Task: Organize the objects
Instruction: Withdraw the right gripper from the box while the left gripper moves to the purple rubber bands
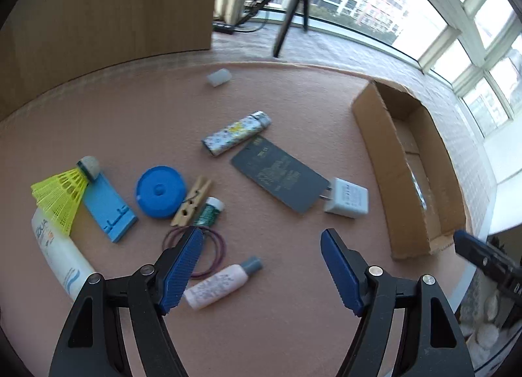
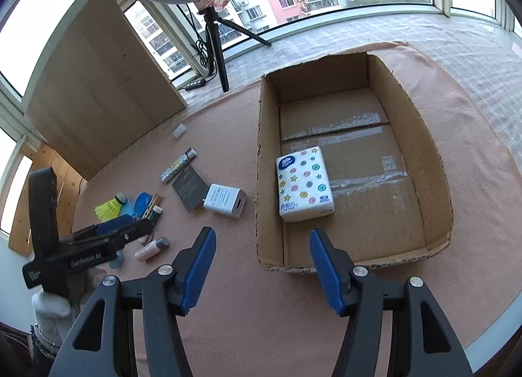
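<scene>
1. Plainly, the left gripper (image 1: pixel 261 266) hangs over the pink cloth (image 1: pixel 277 109) with its jaws spread apart and nothing between them.
2. Just under its left pad lie purple hair bands (image 1: pixel 218 248) and a small pink bottle (image 1: pixel 222 284).
3. Beyond them sit a clothespin (image 1: pixel 192 200), a green tube (image 1: pixel 209 212), a blue round case (image 1: pixel 160 191), a blue block (image 1: pixel 109 210), a yellow shuttlecock (image 1: pixel 63 194) and a white bottle (image 1: pixel 60 254).
4. Farther out lie a lighter (image 1: pixel 236 132), a dark card (image 1: pixel 279 174) and a white charger (image 1: pixel 346 198), its prongs touching the card.
5. The right gripper (image 2: pixel 262 266) hangs at the near left corner of the box (image 2: pixel 266 161), jaws parted and empty.
6. A tissue pack (image 2: pixel 304 183) lies flat inside the box, near its left wall.
7. A small white cap (image 2: pixel 179 131) sits alone, well apart from the rest.
</scene>
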The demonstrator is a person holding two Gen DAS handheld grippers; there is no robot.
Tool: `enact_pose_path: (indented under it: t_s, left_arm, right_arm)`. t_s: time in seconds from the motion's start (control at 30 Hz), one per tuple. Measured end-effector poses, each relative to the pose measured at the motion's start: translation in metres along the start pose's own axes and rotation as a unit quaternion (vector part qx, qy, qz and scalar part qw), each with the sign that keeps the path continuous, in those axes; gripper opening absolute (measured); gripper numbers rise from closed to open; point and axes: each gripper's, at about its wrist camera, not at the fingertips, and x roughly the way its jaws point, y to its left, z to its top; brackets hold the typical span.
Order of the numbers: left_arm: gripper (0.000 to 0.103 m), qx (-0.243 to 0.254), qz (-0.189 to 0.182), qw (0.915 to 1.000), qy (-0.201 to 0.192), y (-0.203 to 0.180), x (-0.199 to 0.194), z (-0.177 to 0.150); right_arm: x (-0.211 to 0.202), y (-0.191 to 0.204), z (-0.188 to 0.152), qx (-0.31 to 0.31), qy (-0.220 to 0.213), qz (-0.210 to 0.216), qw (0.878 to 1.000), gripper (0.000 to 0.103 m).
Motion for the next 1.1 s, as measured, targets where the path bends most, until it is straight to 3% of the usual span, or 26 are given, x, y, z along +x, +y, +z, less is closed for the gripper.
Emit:
enact_pose_path:
  t_s: [0.1, 0.17, 0.33, 0.47, 0.6, 0.9, 1.1]
  left_arm:
    - [0.074, -0.064, 0.002, 0.9979, -0.005, 0.037, -0.001, 0.008]
    - [0.066, -0.078, 0.007, 0.9969, -0.001, 0.05, 0.001, 0.01]
    - [0.06, -0.079, 0.015, 0.9965, 0.025, 0.061, 0.019, 0.006]
    - [0.043, -0.085, 0.01, 0.9956, 0.04, 0.06, 0.033, 0.001]
    - [0.031, -0.057, 0.006, 0.997, 0.052, 0.046, 0.042, -0.013]
    - [0.026, -0.02, -0.018, 0.9979, 0.06, 0.018, 0.038, -0.047]
    - [0.024, -0.003, -0.014, 0.9982, 0.058, 0.013, 0.029, -0.066]
  right_arm:
    - [0.004, 0.003, -0.01, -0.002, 0.01, 0.008, 1.0, 0.056]
    - [0.005, 0.004, -0.014, -0.003, 0.013, 0.009, 1.0, 0.056]
    - [0.001, 0.003, -0.02, 0.002, 0.011, 0.019, 1.0, 0.056]
    - [0.0, 0.004, -0.024, 0.002, 0.014, 0.02, 1.0, 0.056]
    - [0.002, 0.008, -0.028, -0.003, 0.018, 0.021, 1.0, 0.056]
    - [0.016, 0.026, -0.032, -0.016, 0.042, 0.037, 0.998, 0.056]
    - [0.028, 0.049, -0.037, -0.046, 0.055, 0.041, 0.997, 0.056]
